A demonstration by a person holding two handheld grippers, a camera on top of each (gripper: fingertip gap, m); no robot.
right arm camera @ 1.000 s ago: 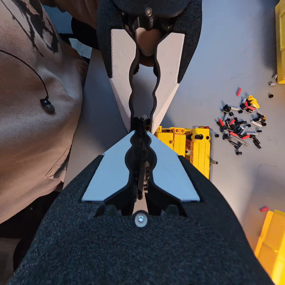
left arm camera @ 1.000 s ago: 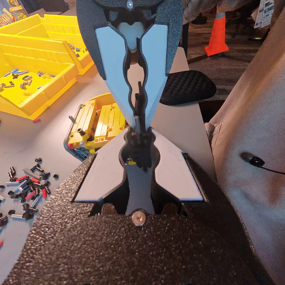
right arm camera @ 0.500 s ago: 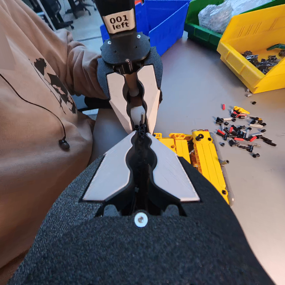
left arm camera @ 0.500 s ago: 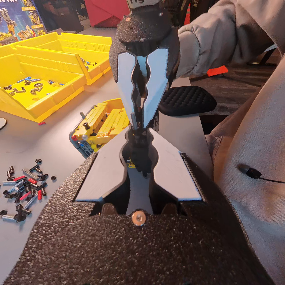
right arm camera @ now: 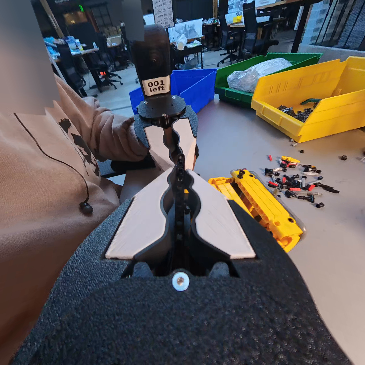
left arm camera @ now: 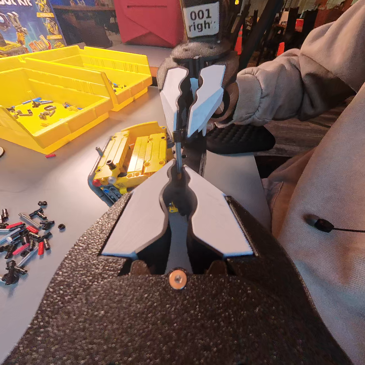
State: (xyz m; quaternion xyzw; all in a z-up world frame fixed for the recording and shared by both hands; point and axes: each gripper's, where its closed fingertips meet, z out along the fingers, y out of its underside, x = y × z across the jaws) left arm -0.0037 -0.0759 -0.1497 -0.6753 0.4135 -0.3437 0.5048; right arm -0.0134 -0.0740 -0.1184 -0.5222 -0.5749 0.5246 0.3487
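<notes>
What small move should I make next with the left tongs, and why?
Probably ease the left tongs forward, in line with the axle. That grey axle, gripped by them, reaches the end of the black beam clamped in the right tongs. Both are shut, and most of the axle lies bare between them.
</notes>
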